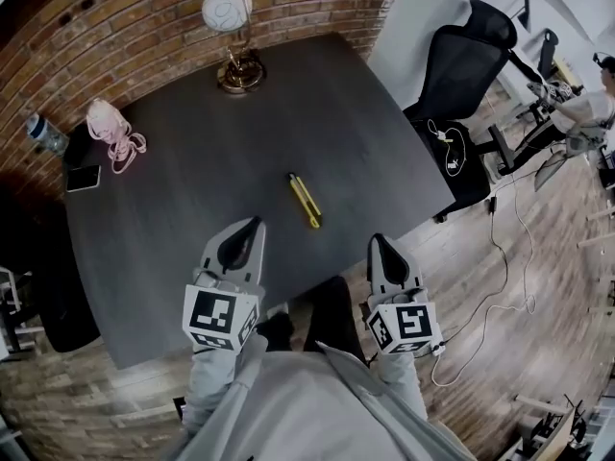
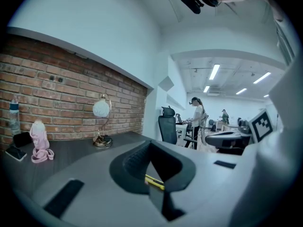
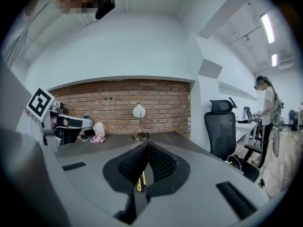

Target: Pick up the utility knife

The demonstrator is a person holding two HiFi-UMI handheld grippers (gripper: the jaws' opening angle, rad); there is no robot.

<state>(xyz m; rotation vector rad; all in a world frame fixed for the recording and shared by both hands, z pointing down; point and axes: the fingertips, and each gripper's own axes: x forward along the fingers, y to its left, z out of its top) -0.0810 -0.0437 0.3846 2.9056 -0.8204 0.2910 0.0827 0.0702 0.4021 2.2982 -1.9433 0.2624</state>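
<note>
Utility knife (image 1: 305, 201), slim yellow bar, lies on matte dark table (image 1: 192, 190).

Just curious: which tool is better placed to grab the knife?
Probably the right tool: in its view the knife lies lengthwise, straight ahead. For the left tool it lies slantwise. Both are shut.

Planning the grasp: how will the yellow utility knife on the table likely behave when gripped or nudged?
The utility knife looks slim and straight, so probably stiff and light. Lying flat on the table, it would likely slide or spin when nudged, not roll. Its low, narrow body may slip from a pinch unless gripped across its width.
</note>
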